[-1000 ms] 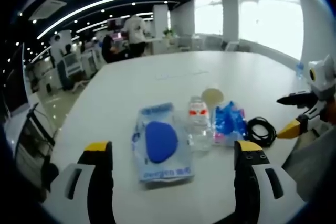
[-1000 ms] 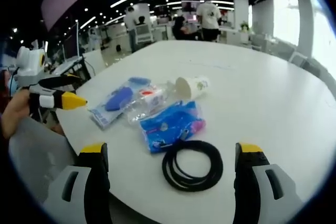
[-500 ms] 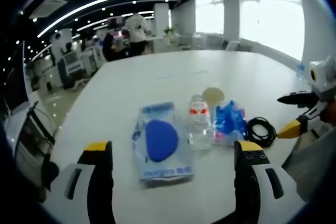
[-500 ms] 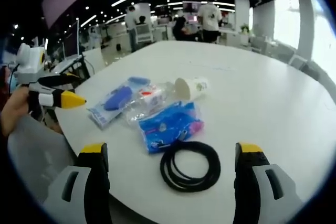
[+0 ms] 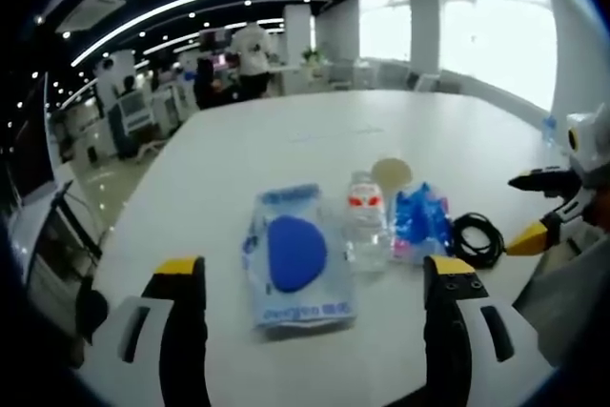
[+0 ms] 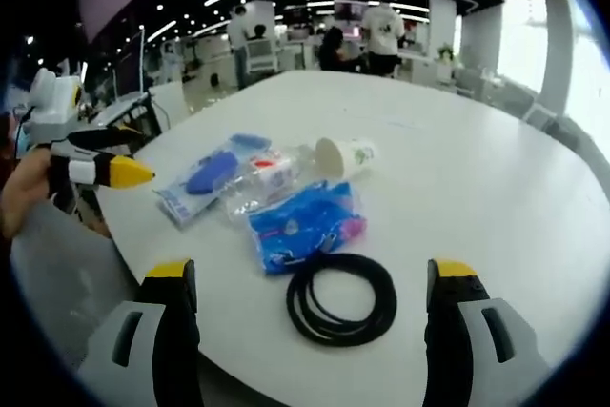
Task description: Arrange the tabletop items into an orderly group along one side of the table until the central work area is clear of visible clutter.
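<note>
Hovering both tools over the near edge of the tabletop (image 5: 286, 131), I judge the grouping close to done, with the middle of the surface bare.

In the left gripper view, my left hand-held gripper (image 5: 315, 278) sits at the bottom with its jaws wide apart and nothing between them. Just above it, left to right, lie the pouch (image 5: 297, 256) with a blue shape inside, the bottle (image 5: 366, 226) on its side, the cup (image 5: 391, 173) behind it, the blue pack (image 5: 419, 223) and the cable (image 5: 478, 239) coil at right centre. These sit close together in a row, and the pack's far edge seems to touch the cable.

In the right gripper view, my right hand-held gripper (image 6: 315, 278) is also spread open and empty, with the cable just above and between its jaws. The other tool enters from the left edge, held in my hand (image 6: 27, 197).

The next move, I think, is only tidying: nudging the cable or the cup closer into line, gripping low and lightly.

The printing on the pouch and the pack is too blurred to read, and I cannot tell whether the bottle holds anything.
</note>
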The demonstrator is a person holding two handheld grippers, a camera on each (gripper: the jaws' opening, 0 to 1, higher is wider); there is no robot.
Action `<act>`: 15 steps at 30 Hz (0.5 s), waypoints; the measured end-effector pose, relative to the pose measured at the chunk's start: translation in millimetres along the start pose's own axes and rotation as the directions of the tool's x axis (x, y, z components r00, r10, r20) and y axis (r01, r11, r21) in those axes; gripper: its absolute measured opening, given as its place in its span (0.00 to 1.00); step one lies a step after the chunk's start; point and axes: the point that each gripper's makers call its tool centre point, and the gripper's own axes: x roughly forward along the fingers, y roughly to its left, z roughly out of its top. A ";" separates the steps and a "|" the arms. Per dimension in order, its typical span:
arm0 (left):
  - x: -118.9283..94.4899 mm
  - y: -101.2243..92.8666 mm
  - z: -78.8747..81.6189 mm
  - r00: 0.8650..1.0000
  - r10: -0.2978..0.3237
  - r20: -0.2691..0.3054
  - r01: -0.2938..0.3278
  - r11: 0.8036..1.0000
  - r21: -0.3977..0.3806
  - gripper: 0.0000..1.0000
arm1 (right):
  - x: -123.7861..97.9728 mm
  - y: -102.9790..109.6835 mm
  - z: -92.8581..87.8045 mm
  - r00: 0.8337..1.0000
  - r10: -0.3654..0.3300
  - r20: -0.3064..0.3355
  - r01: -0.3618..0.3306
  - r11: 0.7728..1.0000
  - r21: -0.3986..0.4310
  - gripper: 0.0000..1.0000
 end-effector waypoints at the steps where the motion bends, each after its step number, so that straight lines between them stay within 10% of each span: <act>1: 0.8 -0.5 -0.6 1.000 -0.005 -0.002 0.005 1.000 -0.006 0.91 | -0.1 -0.3 -0.5 1.000 -0.001 -0.002 0.001 1.000 0.001 0.99; 15: 3.1 -5.3 -8.7 0.999 -0.023 -0.041 0.022 0.999 -0.025 0.91 | -0.7 8.9 -0.7 1.000 0.027 -0.008 -0.027 1.000 0.013 0.99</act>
